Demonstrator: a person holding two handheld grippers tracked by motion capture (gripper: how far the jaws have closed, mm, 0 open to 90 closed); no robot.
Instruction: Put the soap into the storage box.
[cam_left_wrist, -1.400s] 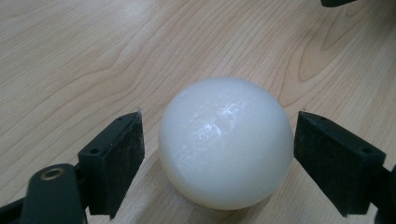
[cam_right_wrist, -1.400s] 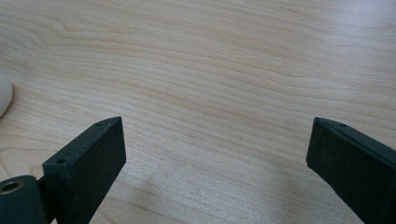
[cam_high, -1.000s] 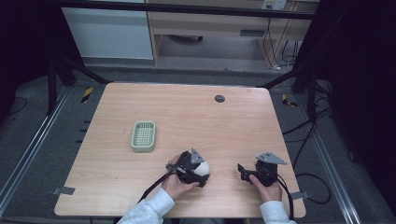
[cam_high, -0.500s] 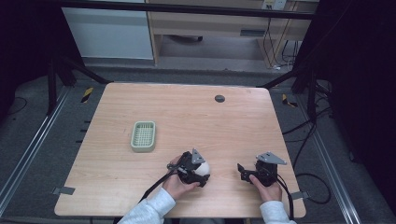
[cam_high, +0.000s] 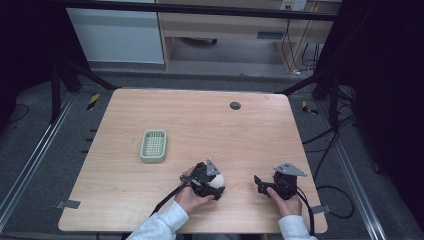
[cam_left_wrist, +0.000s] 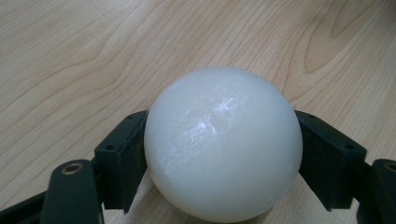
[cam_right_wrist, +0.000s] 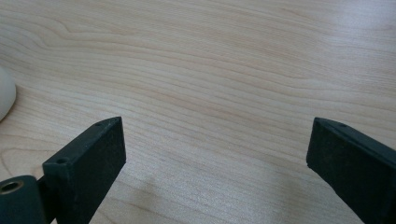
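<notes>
A smooth white ball (cam_left_wrist: 223, 144) sits between the jaws of my left gripper (cam_left_wrist: 219, 158), which press on its two sides. In the high view the ball (cam_high: 217, 180) and the left gripper (cam_high: 216, 182) are low over the table near its front edge, a little right of the middle. My right gripper (cam_high: 257, 182) rests at the front right, jaws wide apart, pointing left toward the ball. In the right gripper view the gripper (cam_right_wrist: 215, 149) holds nothing, and the ball's edge (cam_right_wrist: 5, 95) shows at the far left.
A pale green slotted tray (cam_high: 153, 146) lies left of the middle of the wooden table (cam_high: 200, 120). A small dark round disc (cam_high: 235, 105) is set in the table near its back edge. Cables trail from both grippers off the front.
</notes>
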